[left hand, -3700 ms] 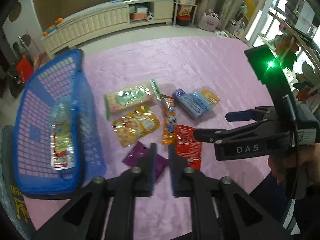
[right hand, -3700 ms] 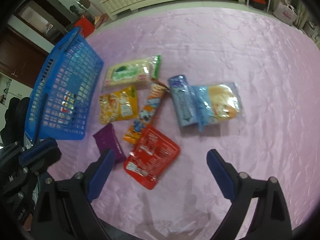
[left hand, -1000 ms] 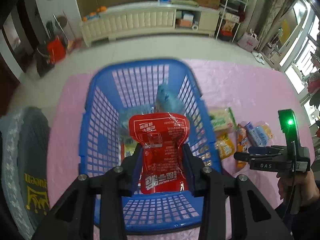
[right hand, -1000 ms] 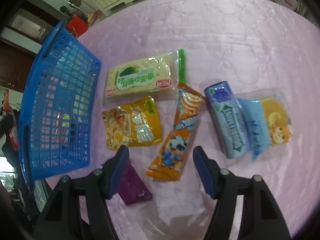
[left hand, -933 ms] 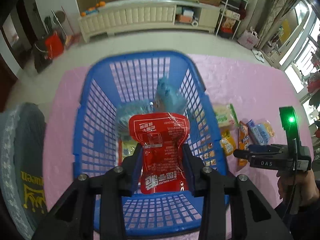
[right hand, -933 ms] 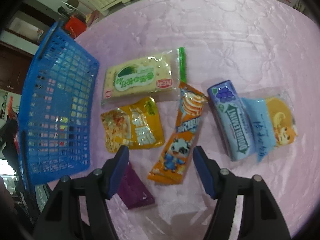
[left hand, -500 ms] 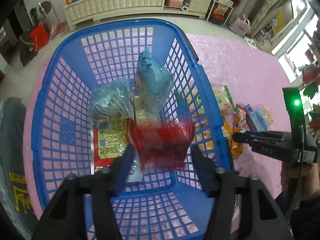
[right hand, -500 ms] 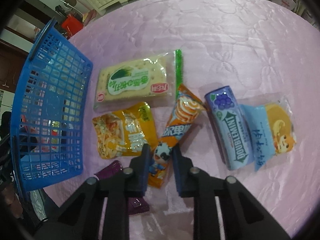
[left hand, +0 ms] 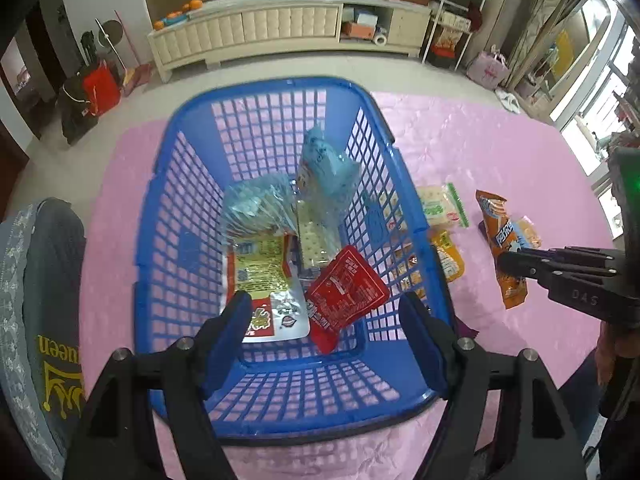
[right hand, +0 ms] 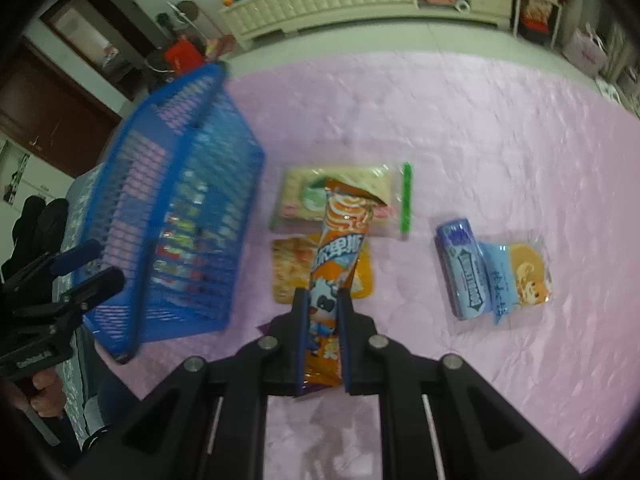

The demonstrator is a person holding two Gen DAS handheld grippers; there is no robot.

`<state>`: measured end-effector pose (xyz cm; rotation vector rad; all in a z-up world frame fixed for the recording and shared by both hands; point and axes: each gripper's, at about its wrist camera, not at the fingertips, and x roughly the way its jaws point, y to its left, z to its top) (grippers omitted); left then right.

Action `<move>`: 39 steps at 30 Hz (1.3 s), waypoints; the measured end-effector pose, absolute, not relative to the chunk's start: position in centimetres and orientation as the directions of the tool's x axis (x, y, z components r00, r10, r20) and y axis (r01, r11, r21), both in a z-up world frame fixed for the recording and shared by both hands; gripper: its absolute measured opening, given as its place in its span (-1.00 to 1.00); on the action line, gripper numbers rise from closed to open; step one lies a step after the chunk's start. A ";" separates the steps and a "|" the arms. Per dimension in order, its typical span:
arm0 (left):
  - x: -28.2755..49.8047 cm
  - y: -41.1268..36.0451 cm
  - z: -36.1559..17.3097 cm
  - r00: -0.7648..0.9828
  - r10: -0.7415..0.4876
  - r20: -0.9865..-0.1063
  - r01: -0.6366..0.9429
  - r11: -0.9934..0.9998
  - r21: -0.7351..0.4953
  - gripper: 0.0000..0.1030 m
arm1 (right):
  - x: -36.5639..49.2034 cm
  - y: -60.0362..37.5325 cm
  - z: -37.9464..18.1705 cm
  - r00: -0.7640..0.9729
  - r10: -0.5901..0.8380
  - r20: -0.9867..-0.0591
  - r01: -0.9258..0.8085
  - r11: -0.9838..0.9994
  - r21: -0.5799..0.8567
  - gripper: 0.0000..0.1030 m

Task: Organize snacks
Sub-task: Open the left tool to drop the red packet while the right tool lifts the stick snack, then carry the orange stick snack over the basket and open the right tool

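My left gripper [left hand: 324, 320] is open and empty above the blue basket [left hand: 168, 216]. The red pouch [left hand: 344, 292] lies inside the basket among several other packets. My right gripper [right hand: 323, 308] is shut on the orange snack stick [right hand: 340, 244] and holds it lifted above the pink tablecloth [right hand: 460, 128]; it also shows in the left wrist view [left hand: 502, 240]. On the cloth lie a cracker pack [right hand: 304, 200], a yellow packet [right hand: 286, 268], a blue gum pack [right hand: 464, 268] and a cookie packet [right hand: 524, 272].
A purple packet [left hand: 466, 330] peeks out beside the basket's right wall. A grey cushioned chair [left hand: 36, 304] stands left of the table. A white cabinet [left hand: 280, 28] runs along the far wall.
My left gripper opened and the red pouch dropped into the basket. My right gripper closed on the orange snack stick and lifted it off the cloth.
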<state>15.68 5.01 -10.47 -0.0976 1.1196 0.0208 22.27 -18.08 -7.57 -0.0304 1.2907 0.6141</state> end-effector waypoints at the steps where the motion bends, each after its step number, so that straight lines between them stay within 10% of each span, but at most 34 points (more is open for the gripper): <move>1: 15.3 5.3 -10.0 0.446 -0.032 -0.895 -0.068 0.995 -0.070 0.44 | 22.2 -18.0 -7.0 0.149 0.414 -0.898 -0.449 0.838 0.312 -0.67; 14: 11.3 9.6 -6.5 0.527 -0.017 -0.850 -0.129 0.987 -0.100 0.44 | 19.2 -10.8 -0.8 0.178 0.484 -0.857 -0.590 0.749 0.301 -0.67; 39: 9.5 14.2 -8.6 0.528 -0.036 -0.849 -0.154 0.978 -0.137 0.44 | 16.4 -2.8 -5.6 0.090 0.355 -0.930 -0.611 0.758 0.230 -0.65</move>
